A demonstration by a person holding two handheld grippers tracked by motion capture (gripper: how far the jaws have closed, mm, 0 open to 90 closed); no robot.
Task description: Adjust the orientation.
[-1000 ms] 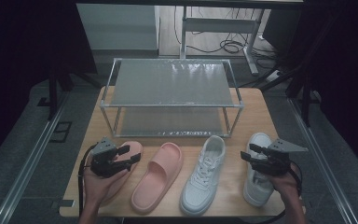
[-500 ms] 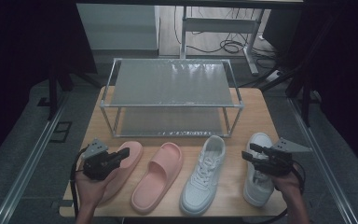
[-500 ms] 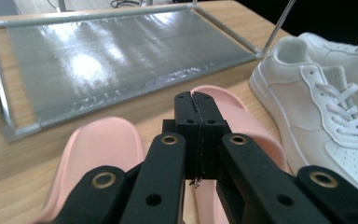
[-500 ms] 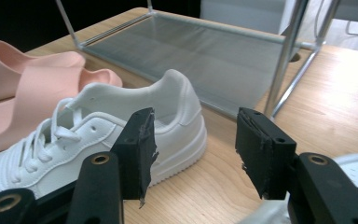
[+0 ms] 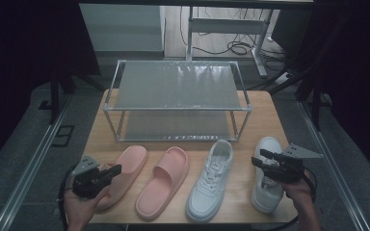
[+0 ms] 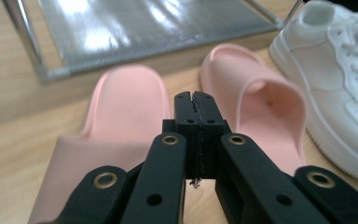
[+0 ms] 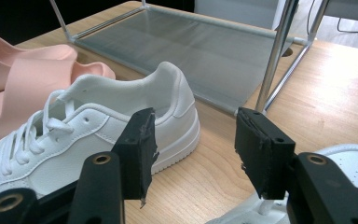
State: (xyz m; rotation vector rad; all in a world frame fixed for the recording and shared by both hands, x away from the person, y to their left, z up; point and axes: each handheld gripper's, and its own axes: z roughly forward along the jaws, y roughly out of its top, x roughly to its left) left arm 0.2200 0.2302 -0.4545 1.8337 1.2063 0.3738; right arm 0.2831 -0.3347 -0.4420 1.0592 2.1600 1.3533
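While the right gripper [image 5: 259, 159] hovers as before over the outer white sneaker [image 5: 266, 180], jaws apart, the left gripper [image 5: 117, 169] has slid leftward above the outer pink slipper [image 5: 125, 171]. Its empty jaws have just closed together. No writing is readable.

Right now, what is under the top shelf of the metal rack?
Under the top shelf of the rack lies a lower shelf, and nothing shows on its visible front part. The top shelf covers its rear part, so that area cannot be checked.
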